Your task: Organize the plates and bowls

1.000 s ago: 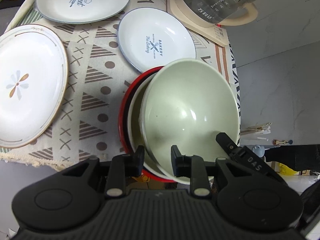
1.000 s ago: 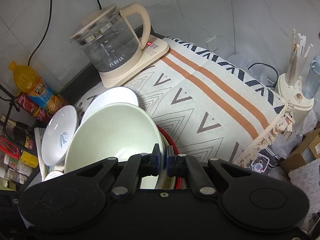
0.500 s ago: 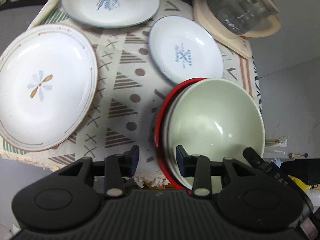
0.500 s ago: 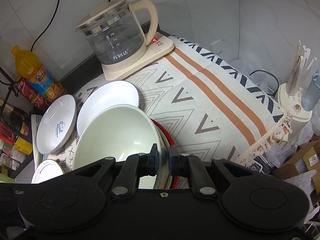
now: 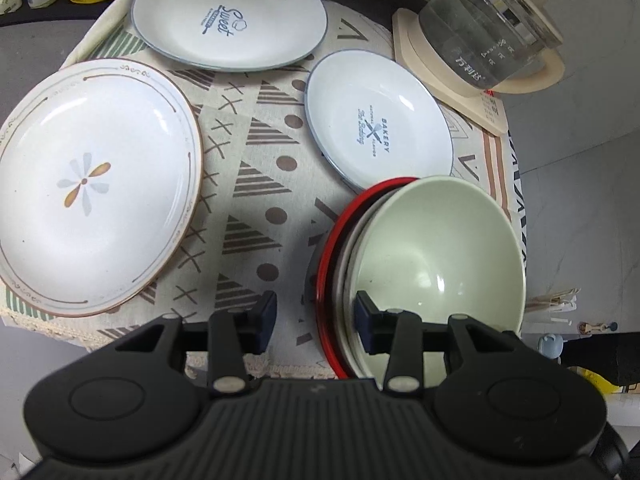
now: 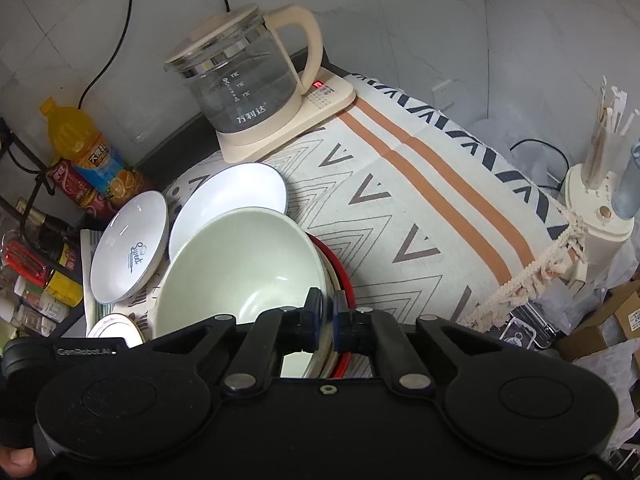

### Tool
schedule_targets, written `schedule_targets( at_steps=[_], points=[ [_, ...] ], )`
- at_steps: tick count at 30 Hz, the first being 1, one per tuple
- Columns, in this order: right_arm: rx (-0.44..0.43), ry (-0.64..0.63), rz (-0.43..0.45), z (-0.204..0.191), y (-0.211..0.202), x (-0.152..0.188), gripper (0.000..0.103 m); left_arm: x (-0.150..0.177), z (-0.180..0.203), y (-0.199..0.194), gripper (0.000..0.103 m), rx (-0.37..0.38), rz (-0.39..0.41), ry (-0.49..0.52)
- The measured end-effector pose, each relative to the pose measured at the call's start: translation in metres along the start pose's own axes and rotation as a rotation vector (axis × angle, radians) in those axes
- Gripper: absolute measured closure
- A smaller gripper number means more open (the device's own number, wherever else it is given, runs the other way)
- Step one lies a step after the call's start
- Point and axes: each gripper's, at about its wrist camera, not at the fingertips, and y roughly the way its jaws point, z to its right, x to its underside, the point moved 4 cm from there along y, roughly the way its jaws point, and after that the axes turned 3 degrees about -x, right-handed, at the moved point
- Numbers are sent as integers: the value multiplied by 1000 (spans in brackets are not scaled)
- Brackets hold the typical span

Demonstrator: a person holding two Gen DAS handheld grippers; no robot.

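Your right gripper [image 6: 327, 322] pinches the bowl [image 6: 240, 268] rim; left gripper [image 5: 316, 318], wide open, holds nothing. Tilt it and the stack by the kettle [image 6: 244, 80] slides.

Bare patterned tablecloth [image 5: 256, 184] lies open between the large flower-painted white plate [image 5: 92, 184] and the stacked pale green bowl [image 5: 436, 256]. Farther back, the blue-rimmed "Sweet" plate [image 5: 228, 16], the smaller "Bakery" plate [image 5: 376, 128] and the glass kettle on its cream base [image 6: 248, 80] crowd the far edge. Right of the bowls, the striped cloth [image 6: 420, 208] is open.
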Motion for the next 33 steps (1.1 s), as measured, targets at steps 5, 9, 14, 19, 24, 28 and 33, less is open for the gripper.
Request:
schedule_targets(
  at_steps=[5, 9, 14, 19, 24, 28, 33],
  points=[
    [-3, 14, -16, 4, 5, 2, 98, -2, 1, -4, 62, -5, 23, 3],
    [1, 12, -32, 3, 5, 1, 98, -4, 1, -6, 62, -7, 33, 3],
    [6, 1, -60, -1, 1, -2, 88, -6, 1, -10, 62, 0, 34, 4],
    [-3, -54, -41, -15, -8, -6, 47, -7, 0, -23, 34, 24, 54, 34],
    [-14, -60, -43, -26, -9, -1, 42, -8, -7, -39, 22, 24, 116, 83],
    [-19, -77, -29, -40, -12, 6, 26, -8, -25, -45, 18, 31, 110, 78],
    [-8, -116, 13, -61, -18, 13, 18, -8, -51, -52, 18, 28, 114, 67]
  ],
)
